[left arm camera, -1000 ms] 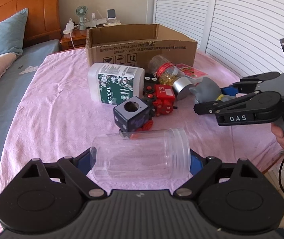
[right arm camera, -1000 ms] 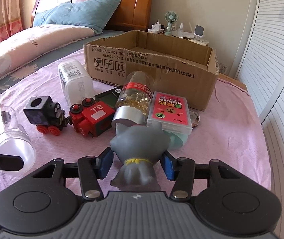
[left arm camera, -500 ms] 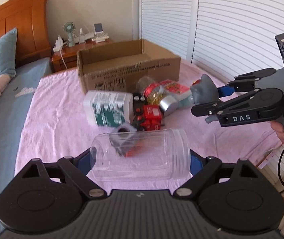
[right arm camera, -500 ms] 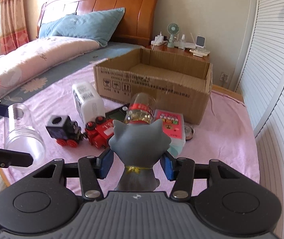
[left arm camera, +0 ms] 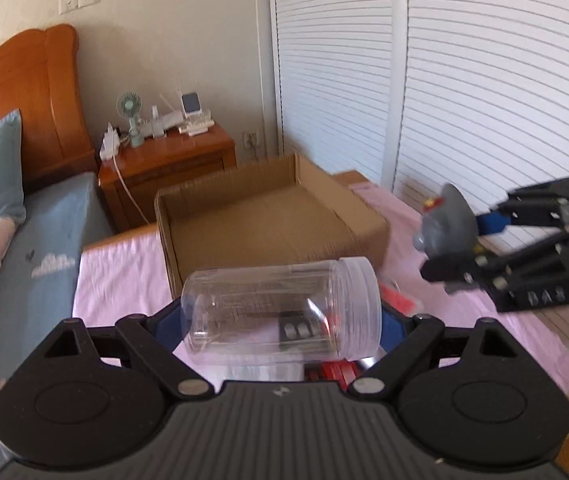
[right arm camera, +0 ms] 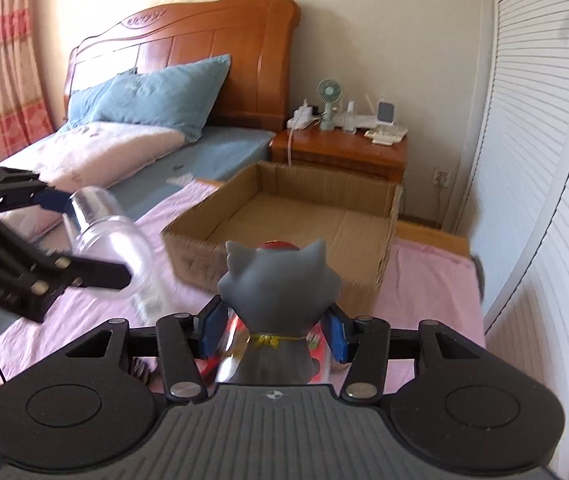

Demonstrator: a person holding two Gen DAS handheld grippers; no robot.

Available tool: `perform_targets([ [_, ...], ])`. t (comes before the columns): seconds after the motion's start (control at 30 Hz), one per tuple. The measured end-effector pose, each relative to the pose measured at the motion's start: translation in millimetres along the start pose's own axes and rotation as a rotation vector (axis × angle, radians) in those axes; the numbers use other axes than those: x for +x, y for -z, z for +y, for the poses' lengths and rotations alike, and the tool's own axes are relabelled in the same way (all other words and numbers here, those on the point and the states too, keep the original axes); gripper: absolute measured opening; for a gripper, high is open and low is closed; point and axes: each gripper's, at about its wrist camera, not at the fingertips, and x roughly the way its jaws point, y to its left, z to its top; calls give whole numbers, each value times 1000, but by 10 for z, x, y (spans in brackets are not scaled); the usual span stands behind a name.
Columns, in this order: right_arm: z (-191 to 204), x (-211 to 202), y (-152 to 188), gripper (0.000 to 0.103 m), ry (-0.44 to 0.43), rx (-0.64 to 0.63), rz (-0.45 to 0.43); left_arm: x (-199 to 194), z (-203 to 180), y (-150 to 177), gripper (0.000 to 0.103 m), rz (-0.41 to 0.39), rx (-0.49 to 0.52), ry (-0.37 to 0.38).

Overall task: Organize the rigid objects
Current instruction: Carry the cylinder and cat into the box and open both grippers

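My left gripper (left arm camera: 280,318) is shut on a clear plastic jar (left arm camera: 280,312), held sideways in the air with its threaded mouth to the right. My right gripper (right arm camera: 272,330) is shut on a grey cat figurine (right arm camera: 274,292), upright, its back toward the camera. Ahead of both lies an open cardboard box (left arm camera: 268,216) with a bare floor (right arm camera: 308,224), on the pink bedspread. In the right wrist view the jar (right arm camera: 112,244) hangs left of the box. The figurine (left arm camera: 446,224) shows at the right in the left wrist view. Red toys (left arm camera: 336,370) lie blurred below the jar.
A wooden nightstand (right arm camera: 340,152) with a small fan and chargers stands behind the box. White louvered doors (left arm camera: 464,80) line the right side. Blue pillows (right arm camera: 156,96) and a wooden headboard (right arm camera: 204,48) are far left. A red pack (right arm camera: 318,350) peeks below the figurine.
Both grippers have risen with their loads and come nearer the box. The toys on the bedspread have dropped to the bottom of both views, and the box floor now shows.
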Motion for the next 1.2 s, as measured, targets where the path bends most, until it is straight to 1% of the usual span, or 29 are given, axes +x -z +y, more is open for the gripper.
perform_targets([
  [0.07,-44,55,-97,56,8,0,-3,149,65,-186,91,-7,2,-17],
  [0.17,-92,160,-220,56,16,-7,-1,411,167,-426,91,4,-5,-20],
  [0.37,-172,402,-408,56,23,-27,23,979,345,-791,91,36,-11,-40],
  [0.5,-191,524,-489,56,37,-44,44,1357,391,-912,91,65,-8,-59],
  [0.63,-192,648,-533,56,53,-58,70,1714,483,-942,92,91,-64,-81],
  [0.7,-179,670,-535,56,53,-65,77,1797,549,-929,92,106,-97,-88],
  [0.8,-180,701,-532,56,61,-70,88,1757,624,-878,92,110,-137,-81],
  [0.87,-188,717,-543,56,64,-68,92,1681,651,-858,94,105,-138,-77],
  [1.0,-190,755,-571,56,60,-63,93,1425,654,-801,98,84,-129,-81],
  [1.13,-212,817,-600,56,61,-57,117,1113,663,-690,99,66,-135,-71],
  [1.2,-235,866,-629,56,58,-45,130,979,671,-617,100,69,-138,-67],
])
